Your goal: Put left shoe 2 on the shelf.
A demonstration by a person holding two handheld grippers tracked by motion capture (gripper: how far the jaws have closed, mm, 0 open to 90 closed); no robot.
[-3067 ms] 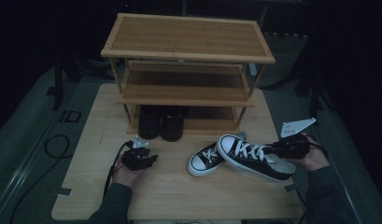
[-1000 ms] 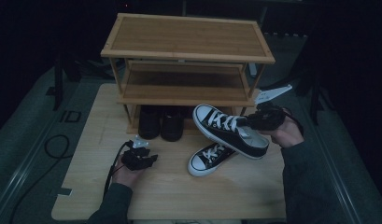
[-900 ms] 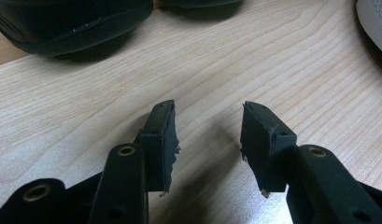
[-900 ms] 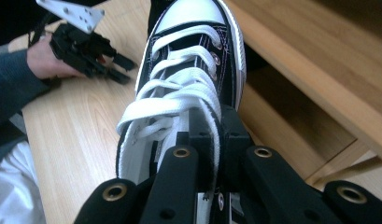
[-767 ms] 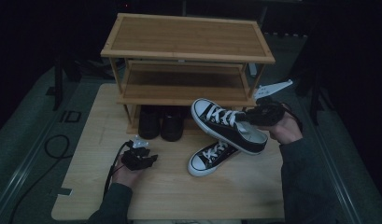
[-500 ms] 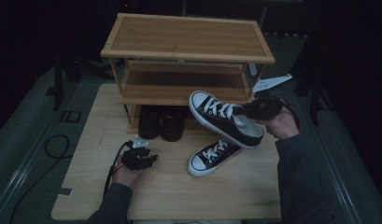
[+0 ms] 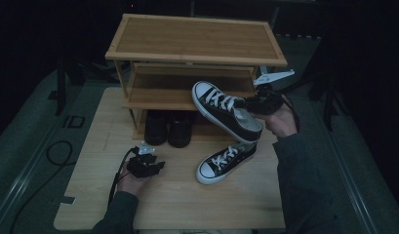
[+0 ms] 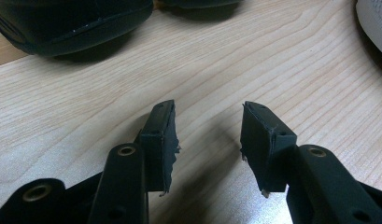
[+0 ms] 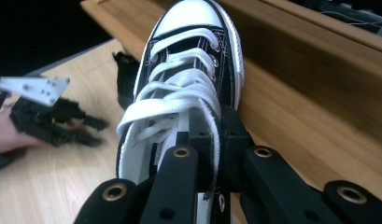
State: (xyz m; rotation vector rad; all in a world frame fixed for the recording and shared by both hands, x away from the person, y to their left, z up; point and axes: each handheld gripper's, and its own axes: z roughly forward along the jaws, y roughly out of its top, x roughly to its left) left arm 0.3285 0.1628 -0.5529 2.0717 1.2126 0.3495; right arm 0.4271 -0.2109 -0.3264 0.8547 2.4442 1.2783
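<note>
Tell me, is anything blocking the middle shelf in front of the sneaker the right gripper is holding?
Nothing visible. The sneaker held by the right gripper has its toe at the middle shelf, whose boards look bare. The black shoes sit a tier lower.

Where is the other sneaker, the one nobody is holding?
In the high view, the second sneaker lies on the table right of centre, before the shoe rack, below the lifted sneaker.

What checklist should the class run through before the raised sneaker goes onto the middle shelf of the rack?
1. Right gripper clamped on raised sneaker: ok.
2. Toe aimed at middle shelf: ok.
3. Shelf space ahead of the toe free: ok.
4. Second sneaker lying on the table, apart from the raised one: ok.
5. Left gripper open, holding nothing: ok.
6. Heel height against shelf edge: cannot tell.
</note>
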